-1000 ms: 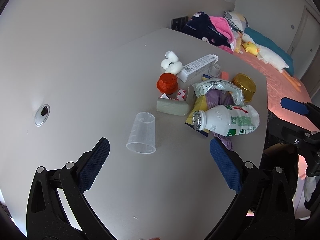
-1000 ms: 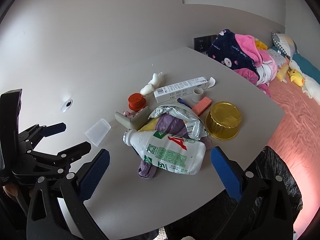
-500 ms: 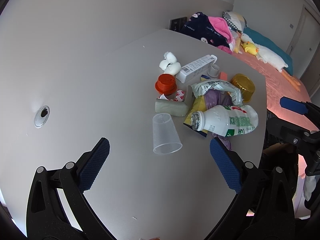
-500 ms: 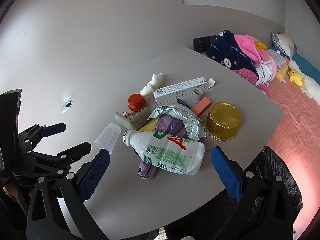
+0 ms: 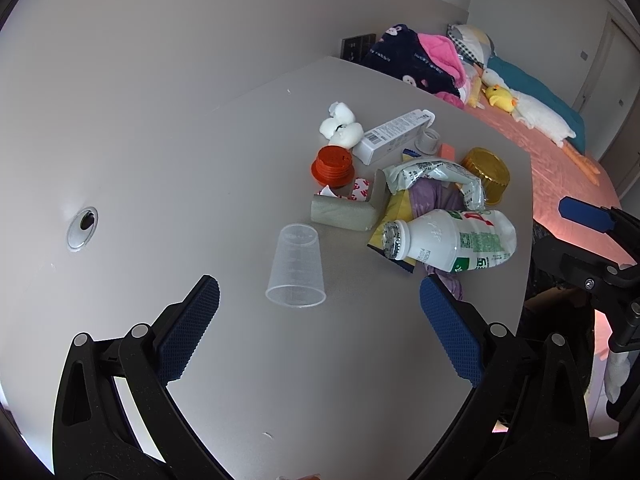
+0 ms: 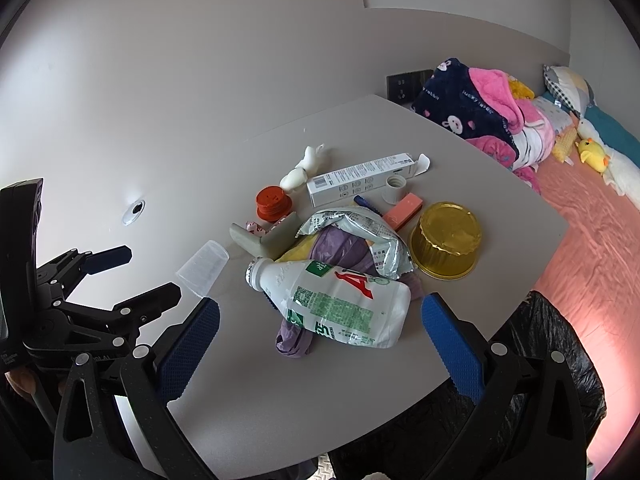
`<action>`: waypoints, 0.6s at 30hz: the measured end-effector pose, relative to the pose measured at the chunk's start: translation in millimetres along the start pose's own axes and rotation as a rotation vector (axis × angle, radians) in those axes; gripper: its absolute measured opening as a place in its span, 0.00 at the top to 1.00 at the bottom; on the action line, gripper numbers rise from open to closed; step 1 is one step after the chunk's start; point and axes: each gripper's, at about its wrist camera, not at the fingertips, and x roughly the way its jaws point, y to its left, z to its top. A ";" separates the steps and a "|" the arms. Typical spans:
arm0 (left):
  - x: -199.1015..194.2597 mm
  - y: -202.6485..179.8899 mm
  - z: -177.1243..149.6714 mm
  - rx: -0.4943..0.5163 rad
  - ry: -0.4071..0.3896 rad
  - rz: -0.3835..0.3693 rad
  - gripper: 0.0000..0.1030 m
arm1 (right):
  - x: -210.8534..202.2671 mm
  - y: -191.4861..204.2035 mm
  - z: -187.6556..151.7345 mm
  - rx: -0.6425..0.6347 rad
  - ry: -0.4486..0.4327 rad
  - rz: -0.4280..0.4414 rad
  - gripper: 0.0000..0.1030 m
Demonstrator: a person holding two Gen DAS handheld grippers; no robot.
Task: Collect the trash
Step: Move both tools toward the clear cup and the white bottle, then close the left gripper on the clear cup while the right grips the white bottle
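Since a second ago, when the clear plastic cup (image 5: 296, 270) lay at about 11 o'clock of the gap between the left gripper (image 5: 319, 306) fingers, it has rolled and turned on the counter (image 5: 200, 168); it now lies on its side almost centred ahead of that gap, open mouth toward the camera and base pointing away at 12 o'clock. Both left fingers stand released and wide apart, touching nothing, with the cup just beyond their tips. That shift looks helpful: my reading is that the cup is lined up for a straight reach and a squeeze across its thin wall, though it could roll off again or crumple if nudged. The right gripper (image 6: 320, 320) is likewise spread open and empty, hovering over the near side of the pile, where the white milk bottle (image 6: 336, 304) lies on its side atop a purple bag (image 6: 340, 244). At 2 o'clock of the bottle sits an upturned gold bowl (image 6: 448, 240), and at 11 o'clock an orange lid (image 6: 274, 202). A black trash bag (image 6: 552, 344) hangs open at the counter's near right edge, well placed for drops. Nothing appears collected yet.
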 end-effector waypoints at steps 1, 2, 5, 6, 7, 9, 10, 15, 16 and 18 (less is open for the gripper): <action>1.3 0.5 -1.2 -0.002 0.005 -0.006 0.06 | 1.0 -0.3 -0.5 0.001 0.003 -0.001 0.02; 2.7 1.5 -2.0 -0.006 0.009 -0.011 0.06 | 2.1 -0.9 -1.6 0.001 0.006 0.000 0.03; 6.7 4.6 -4.7 -0.018 0.020 -0.013 0.06 | 5.8 -1.6 -3.7 0.001 0.017 -0.001 0.03; 7.5 5.9 -5.2 -0.023 0.022 -0.014 0.06 | 7.5 -1.6 -3.7 0.000 0.021 -0.002 0.02; 8.4 7.2 -5.3 -0.026 0.025 -0.015 0.06 | 8.3 -1.7 -4.3 -0.001 0.024 -0.003 0.02; 10.6 9.5 -5.5 -0.030 0.030 -0.009 0.06 | 11.3 -1.3 -4.0 -0.010 0.034 -0.003 0.03; 12.1 10.7 -5.4 -0.031 0.034 -0.005 0.06 | 12.6 -0.5 -3.7 -0.017 0.037 -0.004 0.03; 26.0 17.1 -3.3 -0.042 0.064 0.001 0.06 | 24.2 6.9 -1.4 -0.098 0.072 -0.019 0.02; 28.9 18.1 -3.0 -0.044 0.071 0.006 0.06 | 27.5 8.4 -0.3 -0.116 0.082 -0.022 0.02; 34.6 20.9 -2.1 -0.051 0.085 0.010 0.06 | 32.7 9.4 0.7 -0.143 0.101 -0.025 0.03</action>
